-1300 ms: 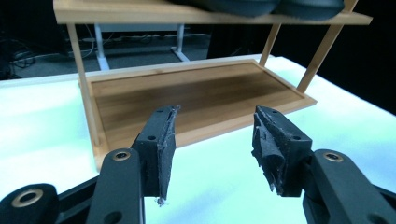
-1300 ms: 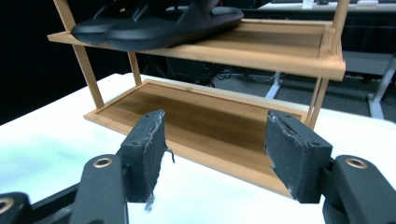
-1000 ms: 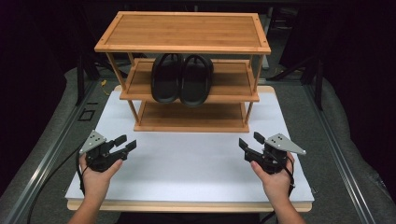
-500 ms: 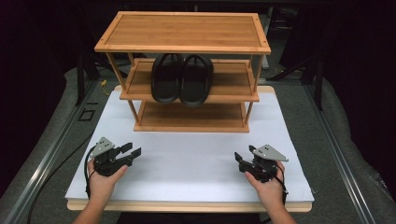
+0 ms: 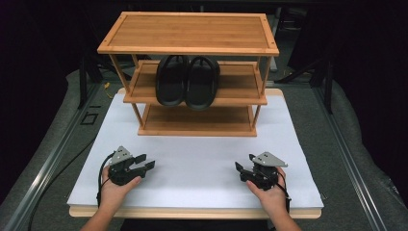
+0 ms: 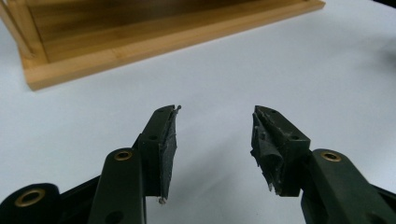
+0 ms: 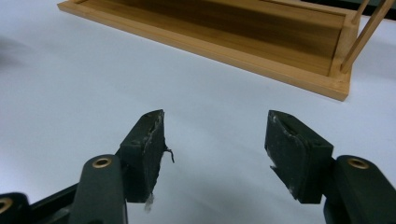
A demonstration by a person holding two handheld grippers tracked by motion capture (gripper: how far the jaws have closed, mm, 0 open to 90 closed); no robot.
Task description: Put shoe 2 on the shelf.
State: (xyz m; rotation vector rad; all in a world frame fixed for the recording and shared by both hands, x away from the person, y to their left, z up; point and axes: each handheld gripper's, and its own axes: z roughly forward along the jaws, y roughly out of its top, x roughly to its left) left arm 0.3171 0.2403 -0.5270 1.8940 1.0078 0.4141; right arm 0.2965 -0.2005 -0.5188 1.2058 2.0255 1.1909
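Note:
A three-tier bamboo shoe rack (image 5: 188, 33) stands at the back of the white table sheet (image 5: 202, 159). A pair of black slippers (image 5: 186, 81) lies side by side on its middle shelf. My left gripper (image 5: 146, 162) rests low over the sheet at the front left, held in a hand, jaws open with nothing between them (image 6: 215, 140). At the front right my right gripper (image 5: 240, 169) sits just as low, also open and empty (image 7: 215, 149). Both point toward the rack's bottom shelf (image 6: 140, 32) (image 7: 243, 28).
The sheet lies on a wooden board whose front edge (image 5: 192, 212) shows near the person. Grey padding (image 5: 365, 159) and a metal rail (image 5: 43, 168) flank the board. A cable (image 5: 48, 192) trails from the left gripper. Dark surroundings lie behind the rack.
Both hands have sunk toward the sheet and drawn slightly back toward the front edge. The jaws of both grippers stay open and the slippers have not moved.

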